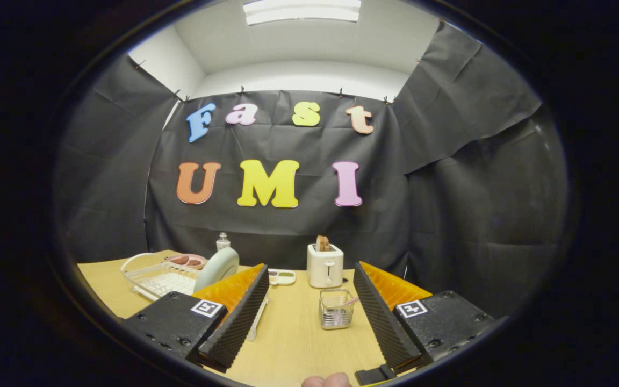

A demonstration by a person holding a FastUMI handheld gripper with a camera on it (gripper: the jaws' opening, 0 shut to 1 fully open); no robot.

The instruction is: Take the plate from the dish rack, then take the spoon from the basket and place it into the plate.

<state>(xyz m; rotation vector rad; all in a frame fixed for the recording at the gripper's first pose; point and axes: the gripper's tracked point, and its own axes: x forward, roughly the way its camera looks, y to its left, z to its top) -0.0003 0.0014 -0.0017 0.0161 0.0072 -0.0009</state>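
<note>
A pale plate (217,267) stands on edge in the white wire dish rack (153,279), beyond my left finger and partly hidden by it. A small wire basket (336,308) sits on the wooden table (293,338) ahead, between my two fingers and nearer the right one. A pinkish spoon handle (348,303) pokes out of it. My gripper (309,277) is open, its fingers spread wide with nothing between them, and it is held above the table, short of both the rack and the basket.
A white toaster (324,265) with a slice of bread in it stands behind the basket. A small palette-like tray (281,277) lies left of the toaster. A pink dish (187,260) and a small bottle (223,242) sit behind the rack. Black cloth walls close the booth.
</note>
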